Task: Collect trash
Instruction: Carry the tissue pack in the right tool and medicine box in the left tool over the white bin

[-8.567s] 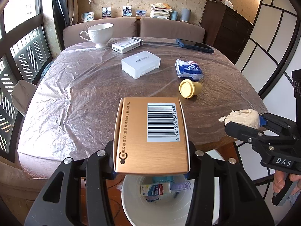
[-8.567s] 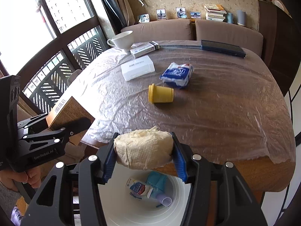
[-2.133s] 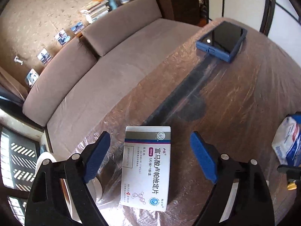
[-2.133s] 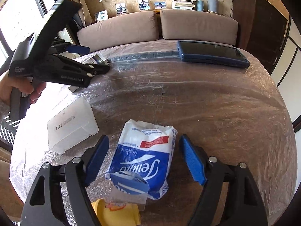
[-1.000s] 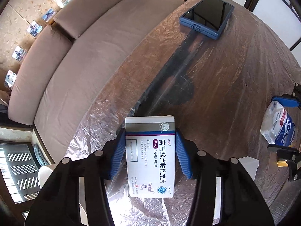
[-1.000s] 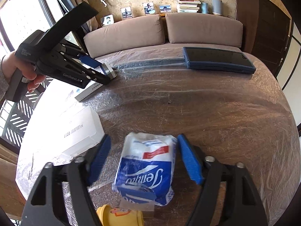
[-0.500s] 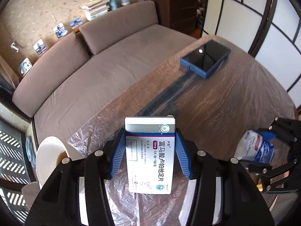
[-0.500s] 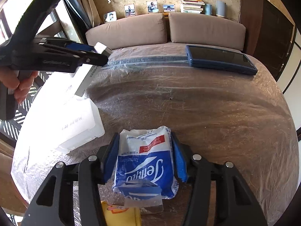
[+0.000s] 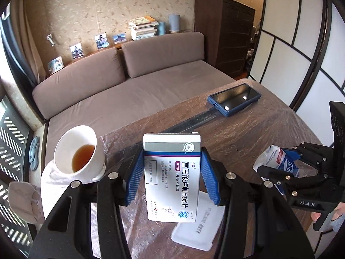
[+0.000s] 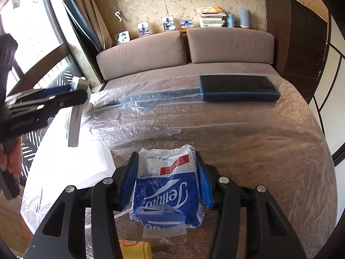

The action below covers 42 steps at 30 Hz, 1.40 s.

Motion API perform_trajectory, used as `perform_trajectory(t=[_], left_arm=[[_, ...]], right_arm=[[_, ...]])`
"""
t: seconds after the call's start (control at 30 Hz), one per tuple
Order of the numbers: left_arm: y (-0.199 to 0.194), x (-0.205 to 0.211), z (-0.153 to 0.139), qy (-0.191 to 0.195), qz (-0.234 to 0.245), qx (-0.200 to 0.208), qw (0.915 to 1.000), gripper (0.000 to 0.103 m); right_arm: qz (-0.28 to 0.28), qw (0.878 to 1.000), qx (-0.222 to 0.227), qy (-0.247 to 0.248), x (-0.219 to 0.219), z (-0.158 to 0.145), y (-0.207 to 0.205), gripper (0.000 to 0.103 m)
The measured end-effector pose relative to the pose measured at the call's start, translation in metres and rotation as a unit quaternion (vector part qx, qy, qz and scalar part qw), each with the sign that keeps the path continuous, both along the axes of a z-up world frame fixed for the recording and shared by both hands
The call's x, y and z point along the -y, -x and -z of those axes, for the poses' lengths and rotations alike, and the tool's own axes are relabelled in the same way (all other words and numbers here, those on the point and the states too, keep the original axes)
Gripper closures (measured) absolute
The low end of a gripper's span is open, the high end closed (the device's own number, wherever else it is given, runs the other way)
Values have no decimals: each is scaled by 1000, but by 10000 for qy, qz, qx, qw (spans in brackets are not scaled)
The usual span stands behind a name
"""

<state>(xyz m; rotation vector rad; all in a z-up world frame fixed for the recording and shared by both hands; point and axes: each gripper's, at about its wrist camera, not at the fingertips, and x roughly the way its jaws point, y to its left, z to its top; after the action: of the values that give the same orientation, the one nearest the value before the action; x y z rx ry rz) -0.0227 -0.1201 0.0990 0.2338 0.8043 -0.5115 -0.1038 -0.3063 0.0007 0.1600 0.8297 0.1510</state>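
My left gripper (image 9: 171,177) is shut on a white medicine box (image 9: 171,179) with a grey band and Chinese print, held up off the table. From the right wrist view the left gripper (image 10: 73,92) shows at the left with the box (image 10: 74,125) hanging from it. My right gripper (image 10: 165,183) is shut on a blue and white tissue packet (image 10: 167,187), lifted just above the table. In the left wrist view the right gripper (image 9: 278,164) holds the packet (image 9: 271,157) at the right.
A plastic-covered round table (image 10: 248,140) holds a white cup of tea (image 9: 75,151), a blue-cased phone (image 10: 237,87), a flat white plastic box (image 9: 200,222) and a yellow cup (image 10: 134,248) at the near edge. A brown sofa (image 10: 194,49) runs behind.
Both grippers have closed on their items and lifted them: the left raised the medicine box off the table, the right raised the tissue packet.
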Motion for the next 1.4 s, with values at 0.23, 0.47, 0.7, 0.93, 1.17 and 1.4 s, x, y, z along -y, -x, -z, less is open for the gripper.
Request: perform_trajectory(t=[0.23, 0.47, 0.7, 0.93, 1.17, 1.4], left_arm=[[34, -8, -1, 277, -388, 25, 9989, 51], [70, -21, 3, 604, -741, -177, 9953, 51], [109, -31, 3, 867, -1088, -296, 9898, 51], [144, -31, 4, 898, -1173, -355, 9884, 51], [177, -29, 4, 916, -1157, -390, 9883, 51], [211, -25, 14, 904, -1194, -551, 9872, 51]], right_arm=[[-158, 9999, 49, -43, -2, -10, 19, 54], [-350, 9993, 107, -79, -3, -18, 43, 54], [-550, 9982, 114, -217, 0, -25, 76, 54], [-862, 9960, 80, -241, -6, -28, 111, 54], [-1077, 9939, 24, -244, -8, -28, 143, 54], [-1190, 9924, -44, -299, -5, -25, 171, 54]])
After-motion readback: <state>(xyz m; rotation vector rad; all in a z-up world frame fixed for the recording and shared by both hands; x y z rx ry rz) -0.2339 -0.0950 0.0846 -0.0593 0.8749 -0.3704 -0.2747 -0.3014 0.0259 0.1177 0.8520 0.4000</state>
